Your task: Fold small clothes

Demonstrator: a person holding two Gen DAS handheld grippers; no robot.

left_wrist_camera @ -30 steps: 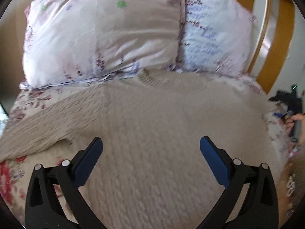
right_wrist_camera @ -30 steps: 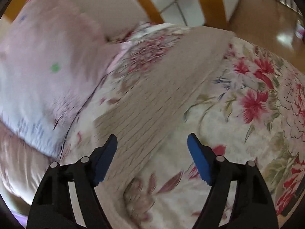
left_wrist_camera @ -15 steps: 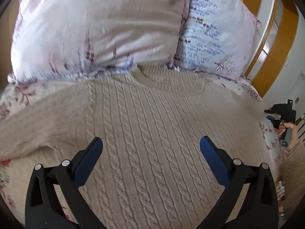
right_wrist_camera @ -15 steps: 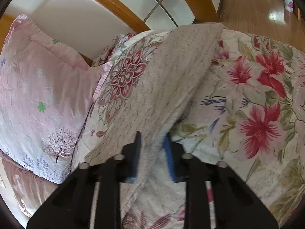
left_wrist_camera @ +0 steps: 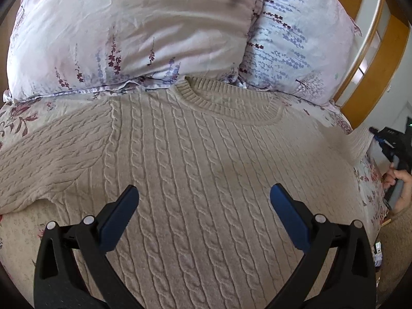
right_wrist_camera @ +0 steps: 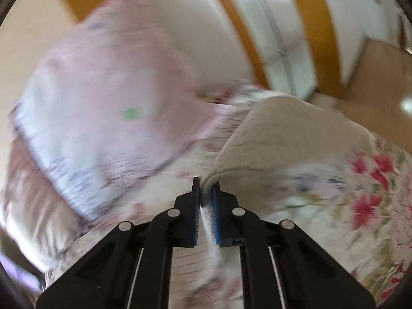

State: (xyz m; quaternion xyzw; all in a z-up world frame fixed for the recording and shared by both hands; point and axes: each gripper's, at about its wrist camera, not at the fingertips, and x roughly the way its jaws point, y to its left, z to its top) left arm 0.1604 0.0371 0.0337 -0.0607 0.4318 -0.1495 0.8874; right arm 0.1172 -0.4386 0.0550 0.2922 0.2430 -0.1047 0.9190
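A cream cable-knit sweater lies flat on the bed, collar toward the pillows, its left sleeve spread to the side. My left gripper is open and empty, hovering over the sweater's chest. My right gripper is shut on the sweater's right sleeve, which is lifted and folded over itself; the view is blurred. The right gripper also shows at the right edge of the left wrist view, holding the raised sleeve end.
Two floral pillows lie at the head of the bed. A wooden headboard stands behind them. A floral bedsheet covers the bed. A wooden floor lies beyond the bed's edge.
My right gripper closed on the right sleeve and lifted it, folding it over. My left gripper moved closer over the sweater's chest and stayed open.
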